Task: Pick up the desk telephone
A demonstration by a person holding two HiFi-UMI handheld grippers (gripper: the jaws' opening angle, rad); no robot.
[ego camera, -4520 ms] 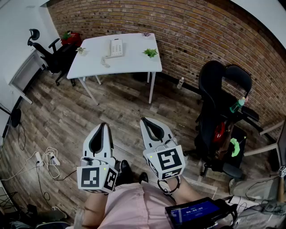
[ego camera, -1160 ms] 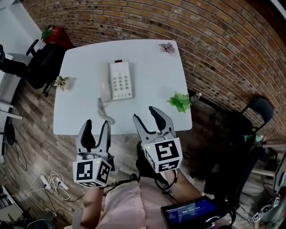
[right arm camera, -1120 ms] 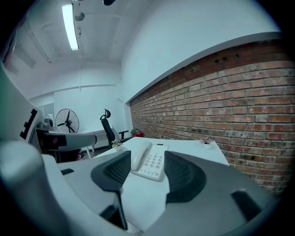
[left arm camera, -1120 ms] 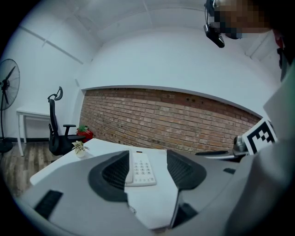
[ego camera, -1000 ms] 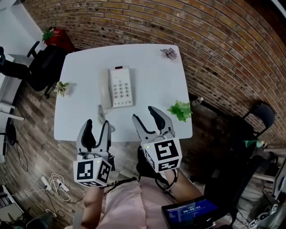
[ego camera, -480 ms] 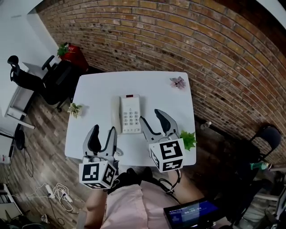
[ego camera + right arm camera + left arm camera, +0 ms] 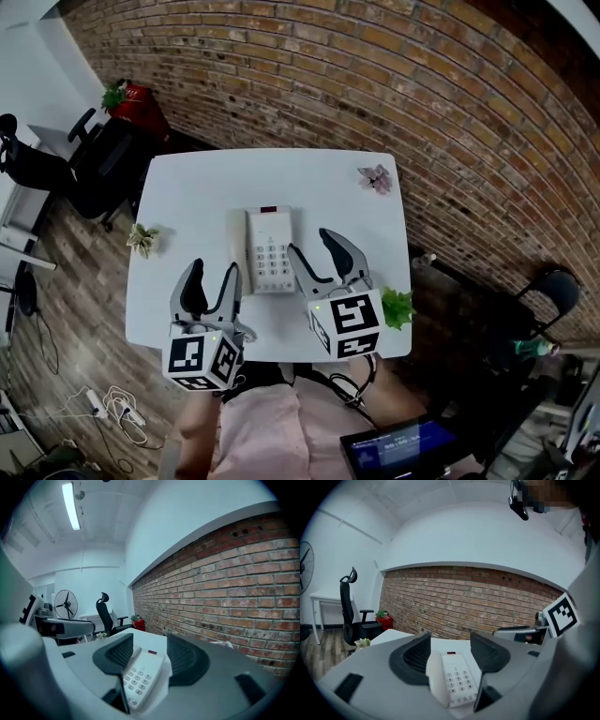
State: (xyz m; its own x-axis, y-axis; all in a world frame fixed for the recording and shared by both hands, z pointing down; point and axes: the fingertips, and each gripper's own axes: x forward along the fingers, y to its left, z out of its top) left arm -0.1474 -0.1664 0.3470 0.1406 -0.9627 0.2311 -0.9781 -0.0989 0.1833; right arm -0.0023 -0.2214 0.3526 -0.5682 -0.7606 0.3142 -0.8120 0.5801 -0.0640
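Okay, head view: the desk telephone (image 7: 270, 250) lies flat in the middle of the white counter (image 7: 319, 183), with its handset along the left side. The left tool (image 7: 214, 272) hovers near-left of the phone and the right tool (image 7: 311, 246) just right of it. Both are open and empty, neither touching. A small plant (image 7: 397, 307) sits at the near-right edge, close to the right tool.

Left gripper view: jaws apart, nothing between the pads. The phone is ahead and lower, its handset (image 7: 432, 679) toward the left jaw.

Right gripper view: jaws apart too, keypad (image 7: 133, 682) ahead, phone body lying toward the left jaw.

Looks like the approach step, with the grasp not begun. To do it well, lower each tool to a long side of the base. Set the pads low, close both evenly, and lift level so the handset stays cradled. Watch for cord drag and avoid the plant.
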